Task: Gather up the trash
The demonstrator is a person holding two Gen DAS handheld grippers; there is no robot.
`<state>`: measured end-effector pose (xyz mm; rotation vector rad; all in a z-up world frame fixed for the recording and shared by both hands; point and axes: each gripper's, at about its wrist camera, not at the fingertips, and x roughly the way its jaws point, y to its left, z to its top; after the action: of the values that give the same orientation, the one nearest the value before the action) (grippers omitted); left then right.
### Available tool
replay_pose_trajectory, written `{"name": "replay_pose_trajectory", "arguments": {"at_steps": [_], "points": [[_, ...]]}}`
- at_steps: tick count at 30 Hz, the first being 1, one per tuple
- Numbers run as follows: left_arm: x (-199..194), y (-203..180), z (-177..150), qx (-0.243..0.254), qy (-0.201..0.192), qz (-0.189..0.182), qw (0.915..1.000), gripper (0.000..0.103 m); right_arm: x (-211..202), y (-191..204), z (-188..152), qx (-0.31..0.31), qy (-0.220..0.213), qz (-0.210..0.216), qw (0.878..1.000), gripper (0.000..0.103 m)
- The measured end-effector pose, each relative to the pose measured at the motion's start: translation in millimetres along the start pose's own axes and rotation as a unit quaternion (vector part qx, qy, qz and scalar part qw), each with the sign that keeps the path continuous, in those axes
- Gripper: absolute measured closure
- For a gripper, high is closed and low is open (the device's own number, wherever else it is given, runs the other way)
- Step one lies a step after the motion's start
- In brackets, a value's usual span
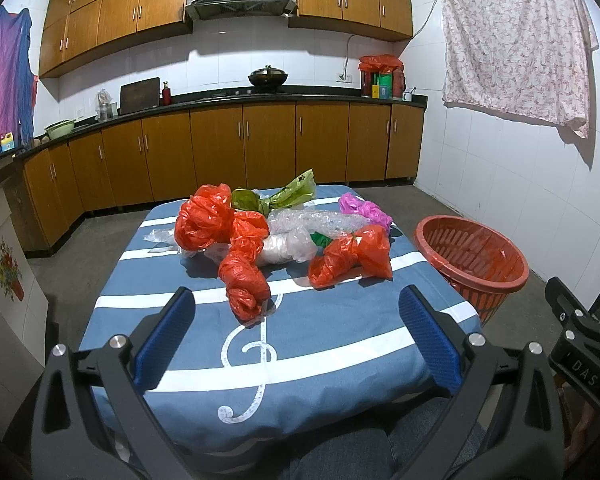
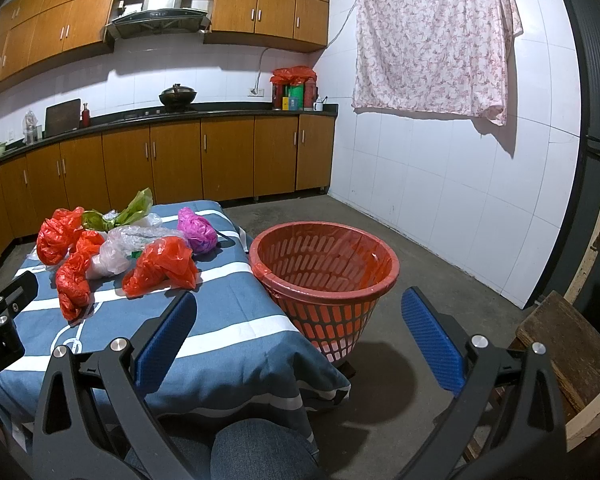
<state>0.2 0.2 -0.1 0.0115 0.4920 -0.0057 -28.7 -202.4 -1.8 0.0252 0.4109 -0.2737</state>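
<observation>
**Both grippers open, trash heaped ahead**

My left gripper hangs over the near edge of the table with its blue ribbed pads spread wide and nothing between them. I hold it square to the pile, so the closest piece falls inside the gap. My right gripper is just as wide apart and empty, aimed past the table's right corner toward the red basket, which I judge is where the trash belongs.

The striped blue tablecloth drapes soft over the table, printed with a white treble clef. Nearest my left pads lies a twisted red plastic bag, crinkled and knotted into a lump. To its right sits a second red bag, puffed and glossy. Farther off are a larger red bag, clear bubble wrap, a green wrapper and a magenta bag.

The basket stands on the concrete floor, just beside the table's right edge, slotted plastic lined with red film.
</observation>
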Motion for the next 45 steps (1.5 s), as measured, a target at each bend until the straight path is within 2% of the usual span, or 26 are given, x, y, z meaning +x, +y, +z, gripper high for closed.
{"name": "replay_pose_trajectory", "arguments": {"at_steps": [39, 45], "points": [[-0.3, 1.0, -0.2, -0.001, 0.002, 0.001, 1.0, 0.004, 1.5, 1.1, -1.8, 0.001, 0.001, 0.001, 1.0, 0.002], [2.0, 6.2, -11.0, -0.011, 0.014, 0.019, 0.9997, 0.004, 6.7, 3.3, -3.7, 0.005, 0.009, 0.009, 1.0, 0.002]]}}
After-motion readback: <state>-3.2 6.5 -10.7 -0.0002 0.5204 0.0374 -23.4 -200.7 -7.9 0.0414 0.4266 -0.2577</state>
